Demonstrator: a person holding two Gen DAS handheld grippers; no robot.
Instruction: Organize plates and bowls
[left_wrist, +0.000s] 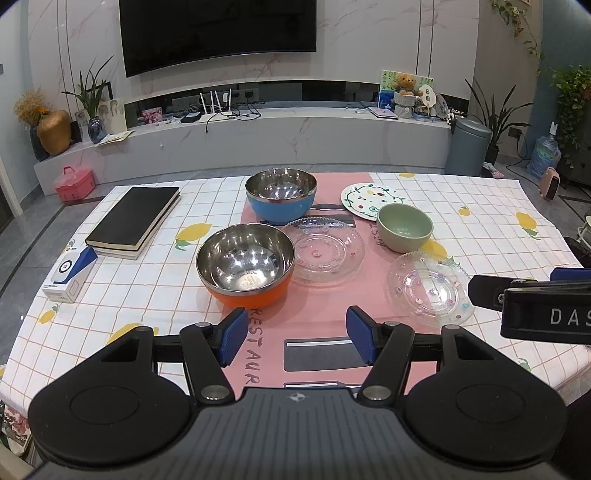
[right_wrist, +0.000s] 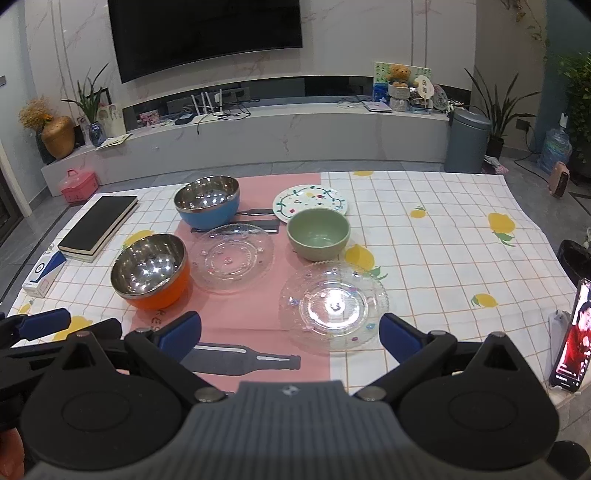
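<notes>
Left wrist view: left gripper (left_wrist: 295, 338) hangs over the near end of the pink placemat (left_wrist: 317, 317), jaws wide apart w/ nothing between them, blue pads (left_wrist: 232, 341) facing each other. Just ahead sits the orange steel bowl (left_wrist: 245, 264), mouth up, touching the big clear glass plate (left_wrist: 325, 253) to its right. Behind them the blue steel bowl (left_wrist: 280, 195), also mouth up. Floral white plate (left_wrist: 369, 201) lies flat at the back right, the green bowl (left_wrist: 404, 227) upright in front of it and overlapping its near edge in this view. Small clear glass plate (left_wrist: 430, 290) lies flat at near right, partly behind the right gripper (left_wrist: 517, 291) that comes in from the right edge; its opening cannot be told here. Black book (left_wrist: 135, 219) lies w/ long axis running front-left to back-right, white-blue box (left_wrist: 70, 275) beside it. Right wrist view: right gripper (right_wrist: 290, 334) jaws spread wide, empty, straddling the near rim of the small clear glass plate (right_wrist: 334, 304). Green bowl (right_wrist: 317, 232) behind that plate, floral white plate (right_wrist: 310, 203) beyond. Orange steel bowl (right_wrist: 151, 269) and blue steel bowl (right_wrist: 207, 201) at left, big clear glass plate (right_wrist: 232, 256) between them and the green bowl. Left gripper (right_wrist: 40, 321) pokes in at the left edge. Phone (right_wrist: 570, 339) stands upright at the right, screen lit.
</notes>
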